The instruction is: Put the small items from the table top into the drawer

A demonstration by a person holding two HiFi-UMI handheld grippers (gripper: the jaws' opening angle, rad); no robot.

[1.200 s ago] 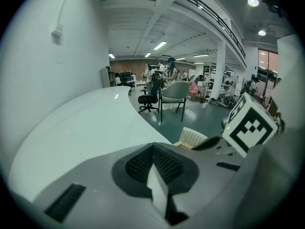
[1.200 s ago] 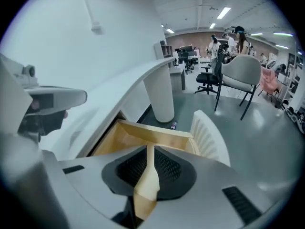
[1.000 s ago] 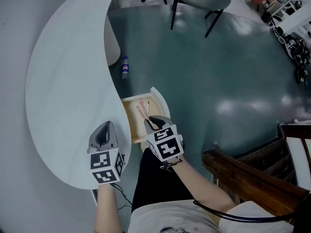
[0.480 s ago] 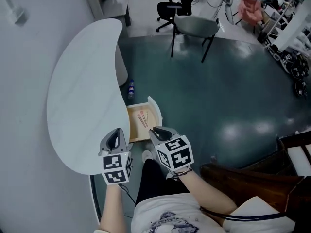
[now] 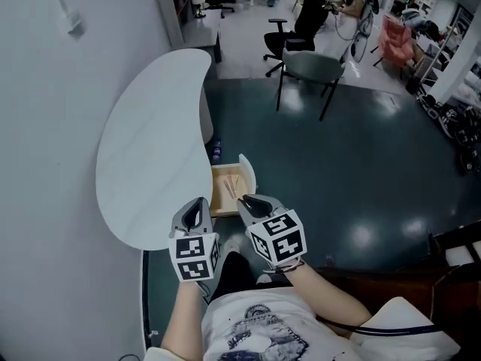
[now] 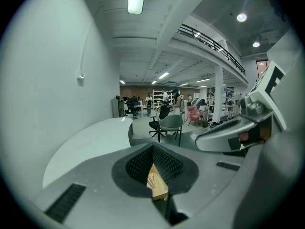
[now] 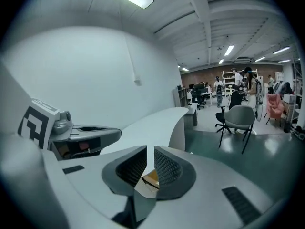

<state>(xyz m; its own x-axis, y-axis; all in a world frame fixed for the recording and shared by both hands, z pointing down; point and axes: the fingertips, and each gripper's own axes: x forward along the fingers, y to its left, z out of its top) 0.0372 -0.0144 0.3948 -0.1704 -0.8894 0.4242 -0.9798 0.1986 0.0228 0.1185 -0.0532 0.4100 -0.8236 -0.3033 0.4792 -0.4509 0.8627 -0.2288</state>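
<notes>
In the head view the white curved table top [image 5: 150, 141] carries no small items. The wooden drawer [image 5: 223, 201] under its near edge stands pulled out, with several thin brushes [image 5: 231, 187] lying inside. My left gripper [image 5: 199, 204] hovers high above the table's near end; its pads [image 6: 140, 162] meet at the tips, holding nothing. Beside it, above the drawer's near end, my right gripper [image 5: 246, 200] has only a narrow gap between its pads [image 7: 167, 166], and nothing sits in that gap. Part of the drawer [image 6: 158, 187] shows below the left jaws.
A grey chair [image 5: 308, 66] and a black office chair [image 5: 297, 28] stand on the dark green floor beyond the table. A small bottle [image 5: 216, 153] lies on the floor by the table's leg. A dark wooden bench [image 5: 406, 277] is at the lower right. A plain wall runs along the left.
Both grippers have risen up and away from the drawer and table, which now look smaller and farther below. The brushes stay in the drawer.
</notes>
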